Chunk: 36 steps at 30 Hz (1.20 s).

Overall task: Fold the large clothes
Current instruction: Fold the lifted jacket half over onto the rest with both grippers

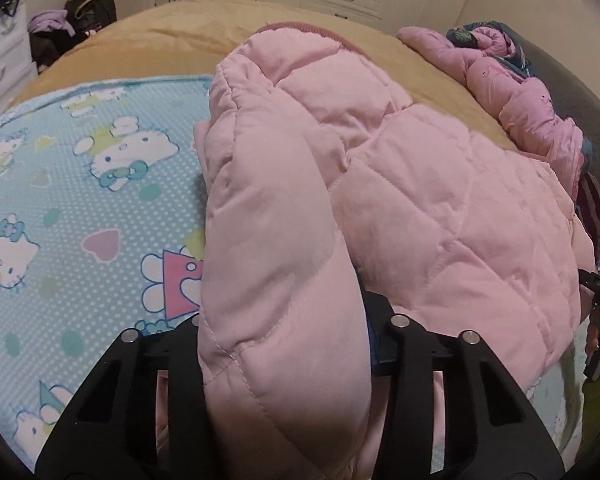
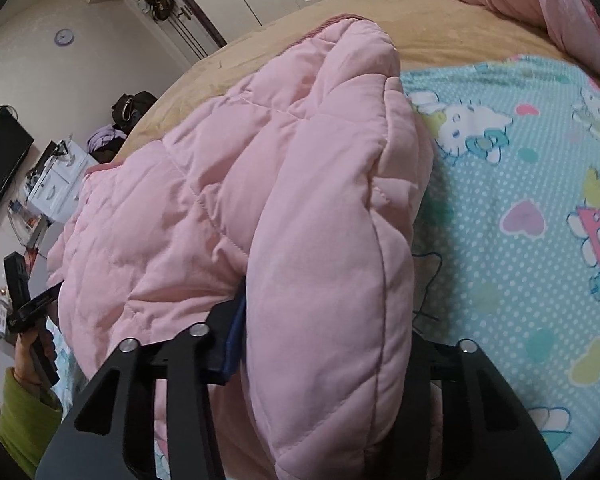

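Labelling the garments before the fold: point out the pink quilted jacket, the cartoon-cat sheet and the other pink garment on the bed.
pink quilted jacket (image 1: 400, 184), left wrist view, quilted middle panel.
cartoon-cat sheet (image 1: 80, 208), left wrist view, bare dotted area.
other pink garment (image 1: 516, 100), left wrist view, crumpled middle.

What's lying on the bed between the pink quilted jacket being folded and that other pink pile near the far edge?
Only bare tan blanket separates the pink quilted jacket from the pink pile. The left wrist view shows it best; the right wrist view agrees.
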{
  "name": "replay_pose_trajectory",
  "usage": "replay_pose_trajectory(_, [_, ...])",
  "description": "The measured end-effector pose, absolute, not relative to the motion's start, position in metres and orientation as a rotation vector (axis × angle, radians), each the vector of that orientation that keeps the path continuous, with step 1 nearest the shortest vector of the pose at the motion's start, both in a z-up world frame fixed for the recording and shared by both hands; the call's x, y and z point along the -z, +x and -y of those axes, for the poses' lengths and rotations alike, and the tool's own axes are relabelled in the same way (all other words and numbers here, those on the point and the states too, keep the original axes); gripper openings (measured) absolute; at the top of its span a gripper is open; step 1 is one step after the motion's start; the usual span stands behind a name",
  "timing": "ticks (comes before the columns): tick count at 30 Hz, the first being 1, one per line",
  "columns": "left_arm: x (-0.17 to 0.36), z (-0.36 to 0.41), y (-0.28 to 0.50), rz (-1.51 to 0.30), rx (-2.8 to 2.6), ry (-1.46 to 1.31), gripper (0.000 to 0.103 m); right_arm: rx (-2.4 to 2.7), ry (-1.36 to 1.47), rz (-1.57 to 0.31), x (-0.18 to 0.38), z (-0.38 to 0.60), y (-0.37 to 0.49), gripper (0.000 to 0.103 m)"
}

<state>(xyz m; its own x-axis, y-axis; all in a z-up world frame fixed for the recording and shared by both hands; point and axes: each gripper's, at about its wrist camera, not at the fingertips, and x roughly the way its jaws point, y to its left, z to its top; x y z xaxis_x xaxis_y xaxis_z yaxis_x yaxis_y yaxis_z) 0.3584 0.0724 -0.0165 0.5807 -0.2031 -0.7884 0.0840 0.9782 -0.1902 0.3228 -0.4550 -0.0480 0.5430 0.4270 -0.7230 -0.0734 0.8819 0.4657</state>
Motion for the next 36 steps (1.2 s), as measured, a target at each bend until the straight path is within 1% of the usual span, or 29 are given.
replay_pose_trajectory(2, [0.011,-0.074,0.354,-0.926,0.174,-0.141,0.033,-0.317,0.417,-0.946,0.038,0.456,0.319,0.036])
replay_pose_trajectory(8, [-0.011,-0.08,0.328,-0.889,0.204,-0.167,0.033,-0.394,0.424,-0.884,0.001,0.459,0.295,0.033])
replay_pose_trajectory(11, [-0.017,-0.078,0.314,-0.886,0.213,-0.173,0.033,-0.438,0.404,-0.857,-0.018,0.456,0.274,0.033])
replay_pose_trajectory(14, [-0.019,-0.079,0.288,-0.886,0.212,-0.181,0.033,-0.458,0.386,-0.856,-0.023,0.454,0.257,0.033])
replay_pose_trajectory(24, [-0.018,-0.08,0.23,-0.871,0.203,-0.198,0.033,-0.483,0.416,-0.882,-0.014,0.458,0.21,0.033])
replay_pose_trajectory(30, [-0.017,-0.079,0.216,-0.864,0.188,-0.202,0.033,-0.463,0.411,-0.901,-0.004,0.461,0.199,0.033])
replay_pose_trajectory(36, [-0.009,-0.083,0.214,-0.874,0.166,-0.203,0.033,-0.421,0.423,-0.924,0.008,0.463,0.201,0.035])
